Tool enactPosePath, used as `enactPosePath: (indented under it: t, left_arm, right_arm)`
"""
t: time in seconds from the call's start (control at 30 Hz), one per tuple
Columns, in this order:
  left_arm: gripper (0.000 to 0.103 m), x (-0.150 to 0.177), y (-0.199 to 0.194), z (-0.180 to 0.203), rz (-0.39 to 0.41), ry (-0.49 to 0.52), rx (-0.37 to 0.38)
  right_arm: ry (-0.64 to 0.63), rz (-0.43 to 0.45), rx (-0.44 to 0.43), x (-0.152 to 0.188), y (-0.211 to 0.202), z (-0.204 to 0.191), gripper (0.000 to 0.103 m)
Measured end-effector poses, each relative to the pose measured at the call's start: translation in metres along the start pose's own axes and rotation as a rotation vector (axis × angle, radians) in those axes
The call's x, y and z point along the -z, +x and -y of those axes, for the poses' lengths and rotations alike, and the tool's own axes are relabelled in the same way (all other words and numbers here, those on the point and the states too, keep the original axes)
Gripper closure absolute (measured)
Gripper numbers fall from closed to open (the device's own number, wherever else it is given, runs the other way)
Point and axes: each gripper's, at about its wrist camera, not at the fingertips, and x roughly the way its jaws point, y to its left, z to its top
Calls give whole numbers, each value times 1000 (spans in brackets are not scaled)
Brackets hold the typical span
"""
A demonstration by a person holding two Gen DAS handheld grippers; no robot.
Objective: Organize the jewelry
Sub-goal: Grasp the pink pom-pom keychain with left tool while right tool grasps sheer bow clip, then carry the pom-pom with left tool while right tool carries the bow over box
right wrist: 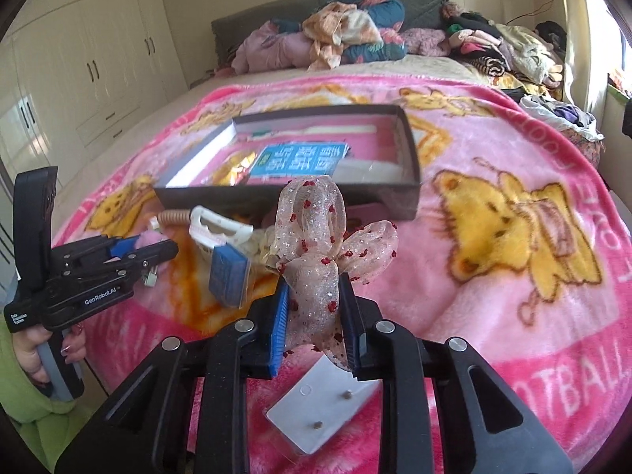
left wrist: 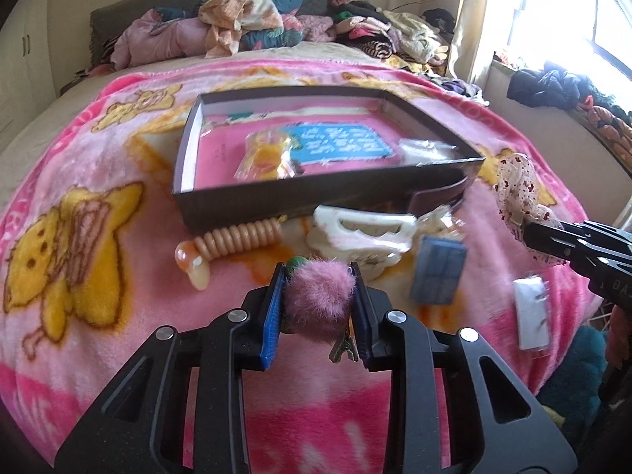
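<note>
My left gripper is shut on a pink fuzzy pompom hair clip, held above the pink blanket in front of the dark open box. My right gripper is shut on a sheer glittery bow with red dots; it also shows at the right of the left wrist view. The box holds a blue card, an orange packet and a clear bag. A beige spiral hair tie, a white claw clip and a blue packet lie before the box.
A white earring card lies under my right gripper, and shows in the left wrist view. Piles of clothes sit at the bed's head. Wardrobes stand left; a window sill with clothes is right.
</note>
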Motion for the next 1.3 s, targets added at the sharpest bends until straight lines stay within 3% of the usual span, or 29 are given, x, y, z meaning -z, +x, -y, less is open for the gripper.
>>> enactPosePath:
  t: [0.6,1.3]
  left_arm:
    - [81,-41,-6,30,70,23,66]
    - [81,-100,25,35,118,5,65]
  right_arm:
    - [31,77,24,-16,-33,15,80]
    - [11,119,77,-74,-37,31,80]
